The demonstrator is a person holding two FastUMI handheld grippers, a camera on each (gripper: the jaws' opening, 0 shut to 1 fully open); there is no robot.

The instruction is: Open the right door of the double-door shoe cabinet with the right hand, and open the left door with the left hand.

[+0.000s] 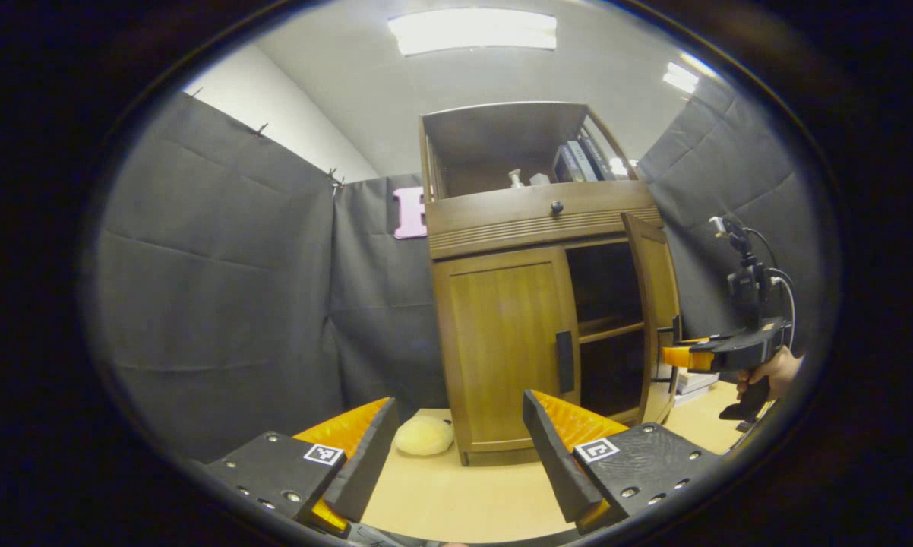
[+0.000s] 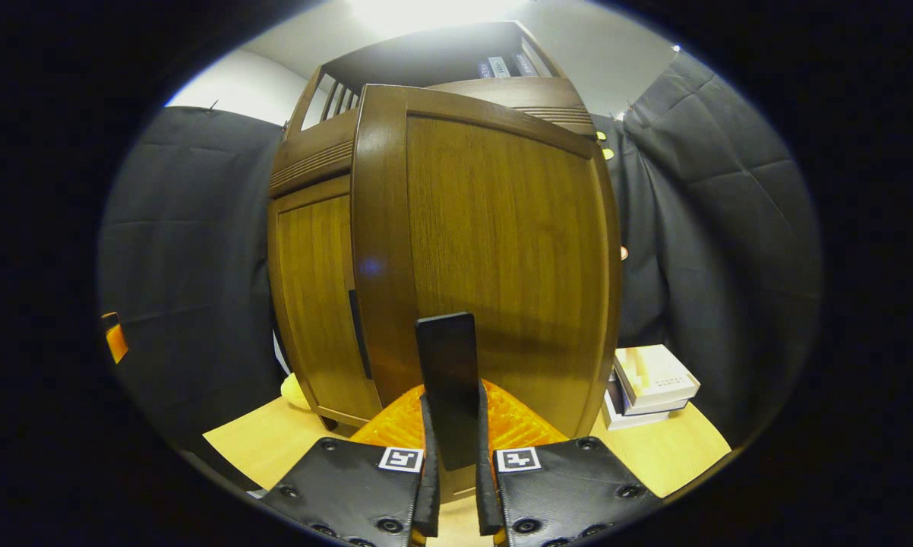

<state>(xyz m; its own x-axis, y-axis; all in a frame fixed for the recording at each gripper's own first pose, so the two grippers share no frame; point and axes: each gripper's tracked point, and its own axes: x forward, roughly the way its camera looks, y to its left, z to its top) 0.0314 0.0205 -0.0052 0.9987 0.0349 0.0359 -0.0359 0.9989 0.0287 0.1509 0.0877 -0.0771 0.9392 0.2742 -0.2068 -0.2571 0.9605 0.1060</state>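
Your right gripper (image 2: 453,456) has its fingers clamped on the right door's handle (image 2: 447,380), with the right door (image 1: 654,319) swung out. Your left gripper (image 1: 456,448) hangs wide open and empty, well short of the closed left door (image 1: 502,342), with bare worktop (image 1: 464,494) between.

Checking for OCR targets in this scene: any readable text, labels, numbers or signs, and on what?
None can be read.
Books on the cabinet's top shelf: spine print too small and blurred.
Stacked books beside the cabinet: cover print too faint.
Left gripper fingers: square black-and-white marker tags, patterns, not words.
Right gripper, shut on the right door's handle: the same kind of tags.
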